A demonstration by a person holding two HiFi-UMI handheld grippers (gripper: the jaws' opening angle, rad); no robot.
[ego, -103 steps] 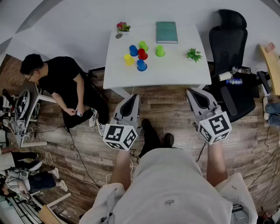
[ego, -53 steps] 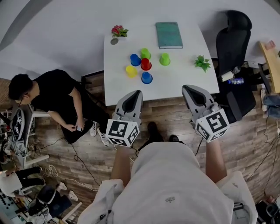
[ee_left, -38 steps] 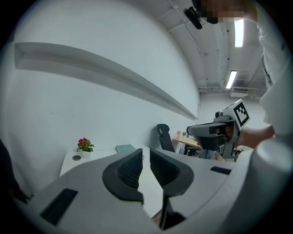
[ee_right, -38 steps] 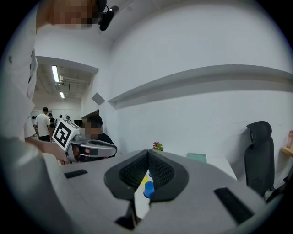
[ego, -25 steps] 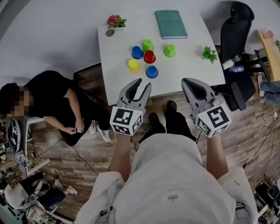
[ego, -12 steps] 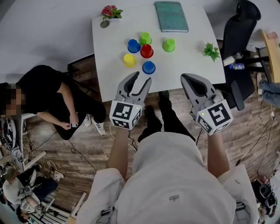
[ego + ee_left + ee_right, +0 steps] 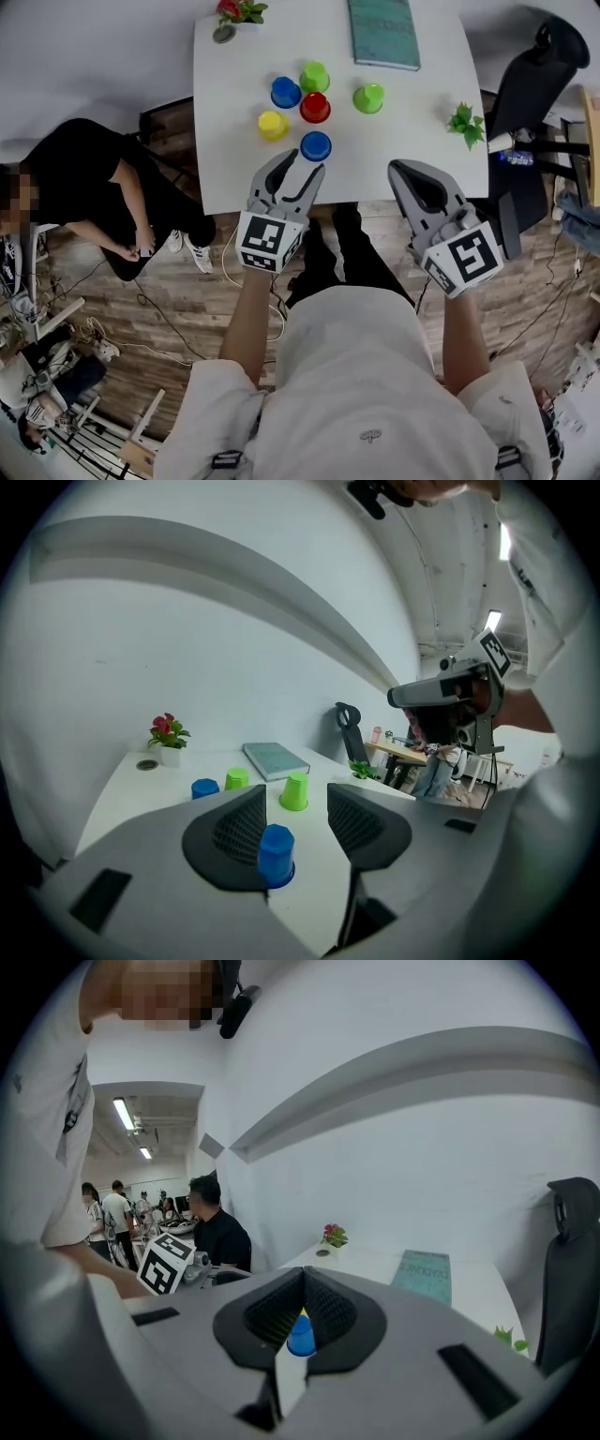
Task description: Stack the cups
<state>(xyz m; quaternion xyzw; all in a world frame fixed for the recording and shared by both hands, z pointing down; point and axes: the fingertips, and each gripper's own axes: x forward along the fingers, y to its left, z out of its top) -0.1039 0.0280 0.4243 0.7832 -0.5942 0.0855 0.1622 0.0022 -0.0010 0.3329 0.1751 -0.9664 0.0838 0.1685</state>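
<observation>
Six upturned cups stand on the white table (image 7: 417,155): a blue cup (image 7: 285,92), a green cup (image 7: 315,76), a red cup (image 7: 315,107), a yellow cup (image 7: 273,124), a nearer blue cup (image 7: 316,145) and a second green cup (image 7: 368,97). My left gripper (image 7: 302,165) hovers at the table's near edge, just short of the nearer blue cup (image 7: 276,855). Its jaws have just been opening and stand apart; that cup shows in the gap ahead of them, untouched. My right gripper (image 7: 406,170) is shut and empty, right of the cups at the same edge.
At the table's far side are a teal book (image 7: 382,33) and a potted flower (image 7: 234,11), with a small green plant (image 7: 466,120) at its right edge. A black office chair (image 7: 548,80) stands to the right. A person in black (image 7: 89,187) sits to the left.
Both grippers have come forward and down to the table's near edge. The left jaws, narrow a second ago, are now wide apart. The right jaws stay shut.
</observation>
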